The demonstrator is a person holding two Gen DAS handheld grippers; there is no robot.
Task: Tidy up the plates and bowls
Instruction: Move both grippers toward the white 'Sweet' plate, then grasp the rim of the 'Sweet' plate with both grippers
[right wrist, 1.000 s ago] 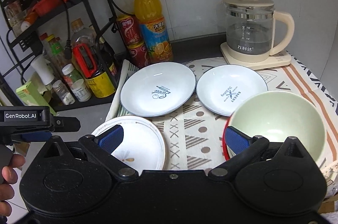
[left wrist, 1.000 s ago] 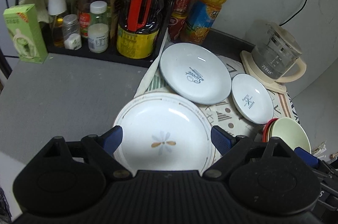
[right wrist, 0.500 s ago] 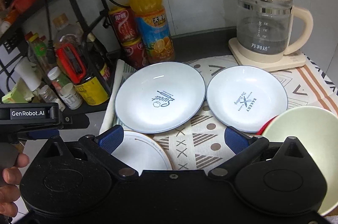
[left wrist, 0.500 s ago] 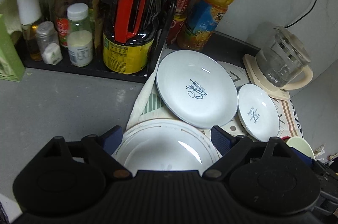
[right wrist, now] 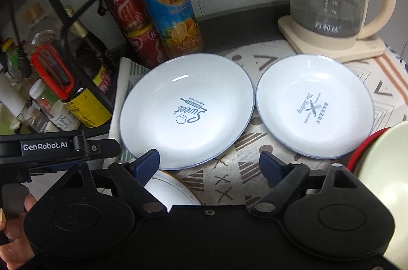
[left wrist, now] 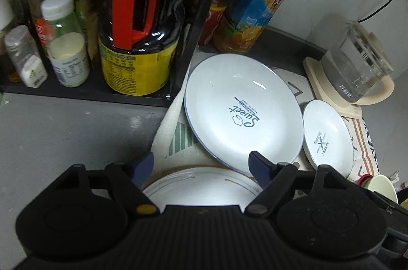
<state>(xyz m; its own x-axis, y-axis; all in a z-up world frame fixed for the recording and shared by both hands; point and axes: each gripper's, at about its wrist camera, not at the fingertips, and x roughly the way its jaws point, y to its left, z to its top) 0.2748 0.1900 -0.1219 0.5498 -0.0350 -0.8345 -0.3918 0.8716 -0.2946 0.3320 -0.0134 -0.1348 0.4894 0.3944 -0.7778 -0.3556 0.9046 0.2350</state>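
Hovering spread, both claws, left claw (left wrist: 201, 166) and right claw (right wrist: 210, 164), approach the Sweet plate's (right wrist: 186, 109) near rim.

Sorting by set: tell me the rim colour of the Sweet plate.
White Sweet plate has a thin blue rim, clearest in the right wrist view.

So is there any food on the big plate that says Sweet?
No, it's empty. The Sweet plate lies flat on the patterned cloth, bare white inside with only its printed logo.
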